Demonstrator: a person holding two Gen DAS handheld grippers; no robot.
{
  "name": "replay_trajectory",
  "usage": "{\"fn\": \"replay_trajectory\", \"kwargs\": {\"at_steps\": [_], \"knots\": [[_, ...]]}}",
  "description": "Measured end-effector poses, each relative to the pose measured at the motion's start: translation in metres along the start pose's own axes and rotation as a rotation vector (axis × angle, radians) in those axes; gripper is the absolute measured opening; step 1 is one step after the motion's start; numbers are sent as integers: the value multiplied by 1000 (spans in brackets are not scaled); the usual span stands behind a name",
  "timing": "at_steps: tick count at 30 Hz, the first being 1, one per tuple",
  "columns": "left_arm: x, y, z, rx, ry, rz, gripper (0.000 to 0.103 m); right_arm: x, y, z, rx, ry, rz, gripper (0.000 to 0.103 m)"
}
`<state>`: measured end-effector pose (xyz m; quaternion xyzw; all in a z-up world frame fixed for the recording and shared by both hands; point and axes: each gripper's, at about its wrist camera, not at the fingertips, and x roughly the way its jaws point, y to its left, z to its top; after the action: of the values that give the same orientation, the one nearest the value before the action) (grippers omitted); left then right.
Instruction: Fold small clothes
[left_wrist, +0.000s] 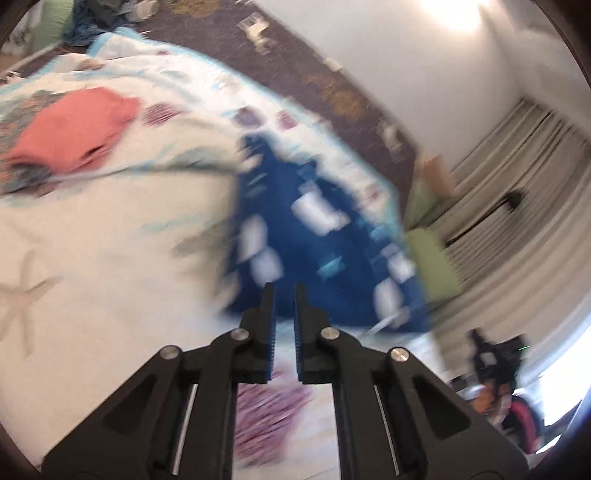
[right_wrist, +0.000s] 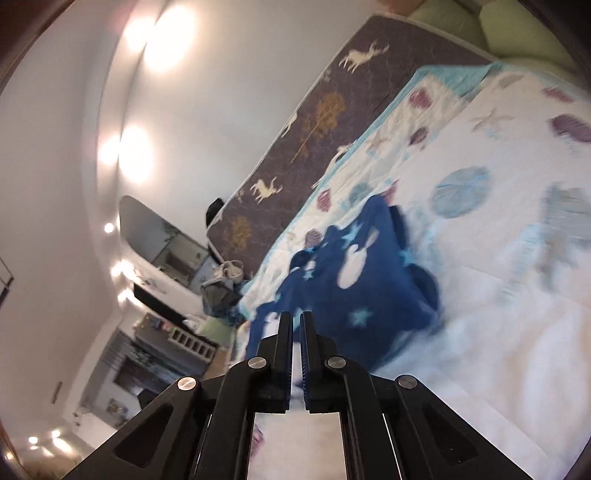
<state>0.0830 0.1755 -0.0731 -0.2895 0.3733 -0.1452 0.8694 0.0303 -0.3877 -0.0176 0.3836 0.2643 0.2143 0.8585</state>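
Observation:
A blue garment (left_wrist: 325, 243) with white and light-blue prints lies crumpled on the white patterned quilt (left_wrist: 110, 258); the view is blurred. My left gripper (left_wrist: 284, 291) hangs just above its near edge, jaws a narrow gap apart, holding nothing. A folded coral-pink garment (left_wrist: 74, 133) lies at the far left. In the right wrist view the same blue garment (right_wrist: 354, 280) lies on the quilt (right_wrist: 498, 295). My right gripper (right_wrist: 296, 319) is over its near edge, jaws nearly closed with a thin gap, empty.
A dark brown bedspread (right_wrist: 317, 122) with deer and tree prints lies beyond the quilt. Green pillows (right_wrist: 517, 37) sit at the bed's end. A pile of clothes (right_wrist: 221, 284) and shelves stand by the wall. Curtains (left_wrist: 517, 177) hang at right.

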Motion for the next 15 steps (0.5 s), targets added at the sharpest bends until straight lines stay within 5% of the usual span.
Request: {"fn": "replay_trajectory", "kwargs": {"at_steps": [3, 5, 10, 15], "knots": [[14, 9, -9, 21, 63, 135, 52, -14, -17, -10, -4, 22, -181, 19], [20, 6, -12, 36, 68, 132, 66, -9, -31, -14, 53, 59, -243, 45], [53, -13, -13, 74, 128, 86, 73, 38, -33, -22, 55, 154, -245, 81], [83, -14, -5, 8, 127, 122, 77, 94, -47, -17, 139, 195, -214, 83]]}}
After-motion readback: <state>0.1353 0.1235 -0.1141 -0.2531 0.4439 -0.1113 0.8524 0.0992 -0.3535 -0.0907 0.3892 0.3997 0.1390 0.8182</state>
